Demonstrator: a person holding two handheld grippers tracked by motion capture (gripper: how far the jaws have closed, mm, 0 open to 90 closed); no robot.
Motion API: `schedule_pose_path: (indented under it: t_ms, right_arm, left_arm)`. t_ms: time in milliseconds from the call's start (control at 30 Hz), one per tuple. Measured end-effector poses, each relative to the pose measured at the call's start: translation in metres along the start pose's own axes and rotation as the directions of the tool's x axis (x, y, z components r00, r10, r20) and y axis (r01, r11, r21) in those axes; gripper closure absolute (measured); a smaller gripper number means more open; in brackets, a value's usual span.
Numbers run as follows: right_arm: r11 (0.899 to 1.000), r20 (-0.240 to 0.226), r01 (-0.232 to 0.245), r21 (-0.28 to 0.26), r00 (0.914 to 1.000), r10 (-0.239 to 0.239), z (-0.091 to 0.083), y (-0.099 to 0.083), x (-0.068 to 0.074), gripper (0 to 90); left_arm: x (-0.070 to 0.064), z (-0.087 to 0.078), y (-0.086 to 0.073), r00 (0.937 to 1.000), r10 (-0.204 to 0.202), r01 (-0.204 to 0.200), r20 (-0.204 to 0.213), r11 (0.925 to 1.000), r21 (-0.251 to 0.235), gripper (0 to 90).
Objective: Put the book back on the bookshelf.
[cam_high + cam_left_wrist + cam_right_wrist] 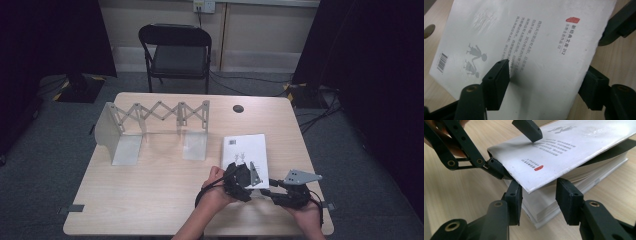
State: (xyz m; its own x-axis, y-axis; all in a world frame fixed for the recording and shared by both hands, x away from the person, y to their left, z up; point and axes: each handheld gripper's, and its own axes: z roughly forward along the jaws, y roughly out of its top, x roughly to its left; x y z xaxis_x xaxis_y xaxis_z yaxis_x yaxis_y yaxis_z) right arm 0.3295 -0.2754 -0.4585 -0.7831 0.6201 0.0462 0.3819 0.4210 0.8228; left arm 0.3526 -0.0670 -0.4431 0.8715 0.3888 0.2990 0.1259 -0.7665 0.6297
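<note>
A white paperback book (244,147) lies on the right half of the table, back cover up, with a barcode and small grey figures on it. Its cover (574,145) is raised off the page block (541,207) at the near corner. My left gripper (546,80) stands open across that cover. One of its fingers (497,80) rests on top and the other (594,90) sits at the cover's edge. My right gripper (540,195) is open, its jaws on either side of the page block's corner under the raised cover. In the high view, both grippers (240,180) (272,192) meet at the book's near edge.
An expandable metal book rack (150,125) with upright plates stands on the table's left half. A round cable hole (238,108) is at the far edge of the wooden table (165,200). A black folding chair (175,50) stands beyond the table.
</note>
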Motion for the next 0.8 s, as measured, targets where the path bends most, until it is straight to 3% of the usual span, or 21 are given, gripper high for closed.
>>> schedule_pose_path:
  t_ms: [167,300,433,567,700,800]
  right_arm:
    - [1.000,-0.003,-0.001,-0.006,1.0000,0.001,0.000,-0.001,-0.001,56.9]
    - [0.999,0.018,0.033,0.019,0.9993,-0.034,0.001,-0.004,-0.002,52.7]
    - [0.999,0.047,0.004,0.047,0.9989,-0.006,0.002,-0.013,-0.011,51.6]
    - [0.999,0.085,-0.019,0.050,0.9962,0.015,0.006,-0.009,-0.012,51.6]
    - [0.999,0.072,-0.021,0.024,0.9972,0.019,0.009,-0.006,-0.010,52.9]
    - [1.000,0.054,-0.020,0.007,0.9983,0.020,0.009,-0.004,-0.009,54.3]
  left_arm:
    - [0.000,-0.001,0.001,0.9999,0.012,-0.012,-0.002,0.9999,0.008,35.0]
    - [0.000,-0.002,0.001,1.0000,0.005,-0.005,-0.002,1.0000,0.006,35.7]
    - [0.001,-0.004,0.001,1.0000,-0.004,0.004,0.005,1.0000,0.004,36.4]
    - [0.000,-0.003,0.002,1.0000,0.002,-0.002,0.002,0.9999,0.013,36.2]
    - [0.000,-0.002,0.002,0.9999,0.011,-0.011,0.005,0.9998,0.016,35.7]
    - [0.002,0.002,0.001,1.0000,0.005,-0.005,-0.006,0.9996,0.027,28.2]
